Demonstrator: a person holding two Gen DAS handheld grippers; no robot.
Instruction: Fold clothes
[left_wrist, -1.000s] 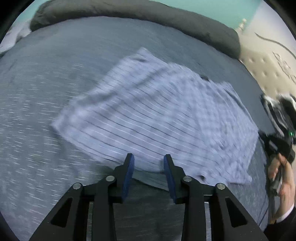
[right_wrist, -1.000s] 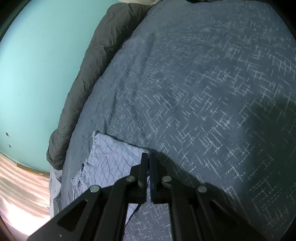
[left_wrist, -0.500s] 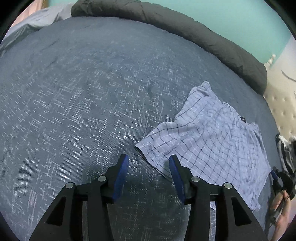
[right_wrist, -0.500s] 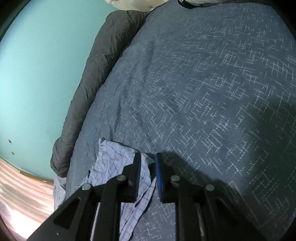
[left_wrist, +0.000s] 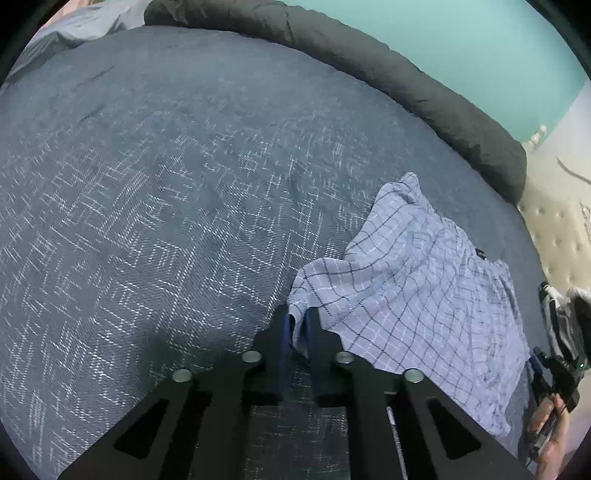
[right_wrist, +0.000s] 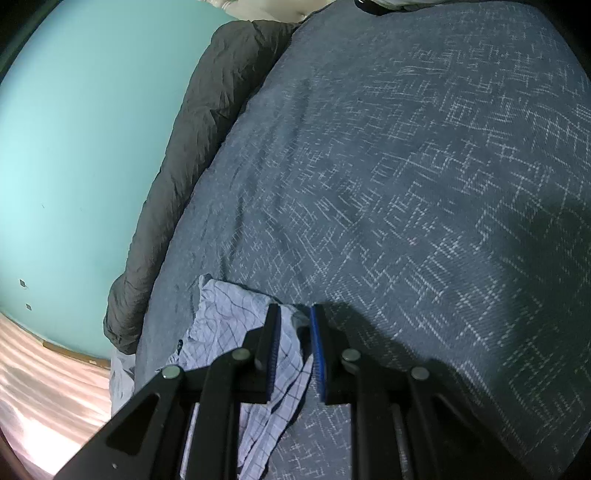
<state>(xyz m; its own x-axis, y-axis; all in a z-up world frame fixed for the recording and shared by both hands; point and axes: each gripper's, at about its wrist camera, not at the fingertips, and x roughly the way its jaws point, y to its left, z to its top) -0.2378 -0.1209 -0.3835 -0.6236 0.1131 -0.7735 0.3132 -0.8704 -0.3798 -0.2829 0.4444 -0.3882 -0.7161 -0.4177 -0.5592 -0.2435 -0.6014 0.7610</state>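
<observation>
A light-blue checked garment (left_wrist: 424, 295) lies rumpled on the bed at the right of the left wrist view. My left gripper (left_wrist: 298, 314) is at its near left corner, and its jaws are closing with that corner pinched between the blue pads. In the right wrist view the other end of the garment (right_wrist: 229, 314) bunches up low in the frame. There my right gripper (right_wrist: 295, 310) has its jaws slightly apart, with a fold of cloth hanging loosely between them. The right gripper (left_wrist: 561, 354) and the hand (left_wrist: 550, 417) holding it also show at the far right edge of the left wrist view.
A dark blue patterned bedcover (left_wrist: 147, 221) spreads wide to the left of the garment. A rolled dark grey duvet (left_wrist: 369, 59) lines the bed's far edge below a teal wall. A beige tufted headboard (left_wrist: 554, 229) stands at the right. Wooden floor (right_wrist: 44, 369) lies beyond the bed.
My left gripper slid along the garment to its corner, then its wide jaws closed on the cloth. My right gripper's jaws went from shut on the cloth to slightly apart.
</observation>
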